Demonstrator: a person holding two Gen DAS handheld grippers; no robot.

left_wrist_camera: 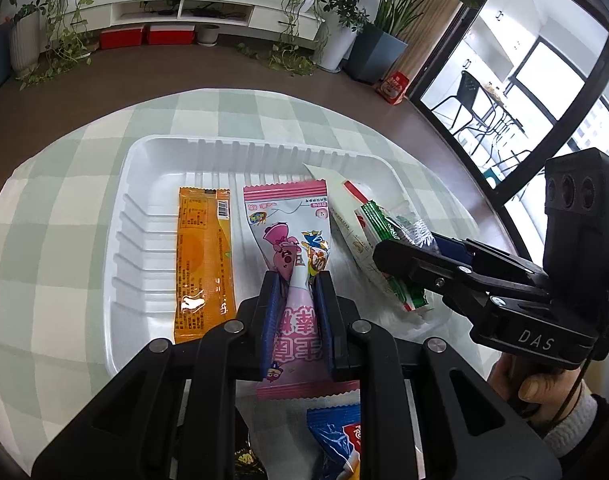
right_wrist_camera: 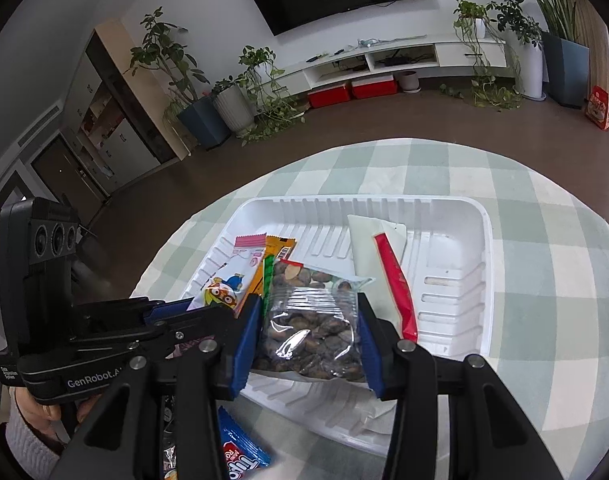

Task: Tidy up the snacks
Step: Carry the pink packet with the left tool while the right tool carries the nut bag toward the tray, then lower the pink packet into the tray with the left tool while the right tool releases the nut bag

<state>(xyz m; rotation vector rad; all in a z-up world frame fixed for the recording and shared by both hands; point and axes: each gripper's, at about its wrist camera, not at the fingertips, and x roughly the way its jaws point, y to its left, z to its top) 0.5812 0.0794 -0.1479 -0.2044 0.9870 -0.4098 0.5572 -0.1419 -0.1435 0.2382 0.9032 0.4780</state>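
Note:
A white plastic tray (left_wrist_camera: 152,160) sits on the checked tablecloth; it also shows in the right wrist view (right_wrist_camera: 456,240). In it lie an orange packet (left_wrist_camera: 202,260) and a white packet with a red stripe (right_wrist_camera: 384,256). My left gripper (left_wrist_camera: 298,280) is shut on a pink cartoon snack packet (left_wrist_camera: 288,216), holding it over the tray beside the orange packet. My right gripper (right_wrist_camera: 310,308) is shut on a clear bag of brown nuts with green edging (right_wrist_camera: 312,312), holding it over the tray's near side; the bag also shows in the left wrist view (left_wrist_camera: 392,232).
A blue snack packet (left_wrist_camera: 336,432) lies on the cloth in front of the tray, also in the right wrist view (right_wrist_camera: 240,452). A dark packet (left_wrist_camera: 246,460) lies beside it. Beyond the table's far edge are floor, plants and a TV shelf.

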